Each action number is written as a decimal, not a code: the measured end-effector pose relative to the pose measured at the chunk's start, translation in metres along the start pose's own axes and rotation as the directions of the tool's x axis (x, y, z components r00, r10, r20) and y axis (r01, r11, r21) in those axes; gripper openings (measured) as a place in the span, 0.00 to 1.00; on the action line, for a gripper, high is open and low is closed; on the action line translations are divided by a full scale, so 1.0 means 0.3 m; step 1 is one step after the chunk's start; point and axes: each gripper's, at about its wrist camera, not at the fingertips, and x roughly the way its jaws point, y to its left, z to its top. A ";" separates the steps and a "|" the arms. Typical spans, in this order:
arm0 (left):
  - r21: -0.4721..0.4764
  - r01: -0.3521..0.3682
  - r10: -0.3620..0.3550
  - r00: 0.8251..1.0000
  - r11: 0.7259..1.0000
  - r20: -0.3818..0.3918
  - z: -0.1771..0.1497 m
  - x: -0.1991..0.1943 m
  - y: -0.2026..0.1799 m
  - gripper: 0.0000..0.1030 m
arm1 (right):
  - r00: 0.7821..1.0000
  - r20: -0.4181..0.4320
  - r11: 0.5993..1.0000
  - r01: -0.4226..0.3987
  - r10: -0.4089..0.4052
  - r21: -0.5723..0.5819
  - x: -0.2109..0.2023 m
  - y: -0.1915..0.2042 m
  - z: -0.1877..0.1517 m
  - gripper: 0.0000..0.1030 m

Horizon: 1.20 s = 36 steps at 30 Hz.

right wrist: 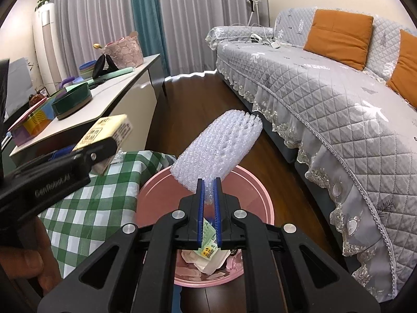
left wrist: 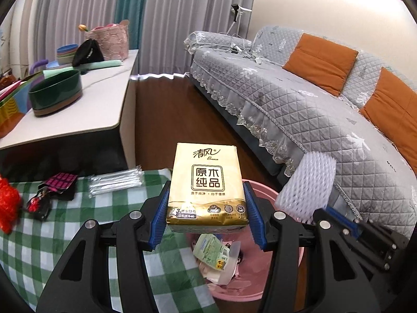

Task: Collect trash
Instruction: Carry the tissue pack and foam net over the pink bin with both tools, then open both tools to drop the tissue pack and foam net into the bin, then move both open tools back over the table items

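Note:
My left gripper (left wrist: 207,186) is shut on a gold tissue pack (left wrist: 207,182), held upright over the near edge of a pink bin (left wrist: 286,268). The same pack (right wrist: 109,130) shows at the left of the right wrist view, clamped in the left gripper's black body. My right gripper (right wrist: 208,182) is shut on a white foam net sleeve (right wrist: 219,146), which hangs above the pink bin (right wrist: 161,190). That sleeve (left wrist: 307,190) also appears at the right of the left wrist view. Wrappers and paper (right wrist: 208,255) lie in the bin.
A green checked cloth (left wrist: 78,234) covers the low table beside the bin, with a red net (left wrist: 7,206), dark wrappers (left wrist: 52,193) and clear straws (left wrist: 114,181) on it. A white cabinet (left wrist: 99,99) stands behind. A grey quilted sofa (right wrist: 325,99) runs along the right.

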 end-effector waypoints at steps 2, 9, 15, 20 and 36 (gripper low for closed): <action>0.004 0.004 -0.004 1.000 1.000 -0.006 0.006 0.007 -0.008 0.51 | 1.000 -0.001 1.000 0.007 -0.007 0.004 0.003 -0.003 0.000 0.08; 0.003 0.022 -0.022 1.000 1.000 -0.012 0.015 -0.003 -0.017 0.57 | 0.999 0.005 0.999 0.046 -0.046 0.029 0.002 -0.022 0.006 0.42; -0.015 0.011 -0.011 1.000 1.000 0.001 0.018 -0.058 0.018 0.57 | 0.999 0.011 0.998 0.050 -0.051 0.043 -0.015 -0.023 0.010 0.47; -0.021 -0.005 0.005 1.000 1.000 0.018 0.017 -0.134 0.060 0.57 | 0.999 0.027 0.998 0.041 -0.042 0.051 -0.045 -0.006 0.014 0.47; -0.112 -0.117 0.127 0.988 0.987 0.090 -0.071 -0.452 0.411 0.57 | 0.997 0.067 0.998 -0.017 0.022 -0.068 -0.145 0.188 -0.037 0.47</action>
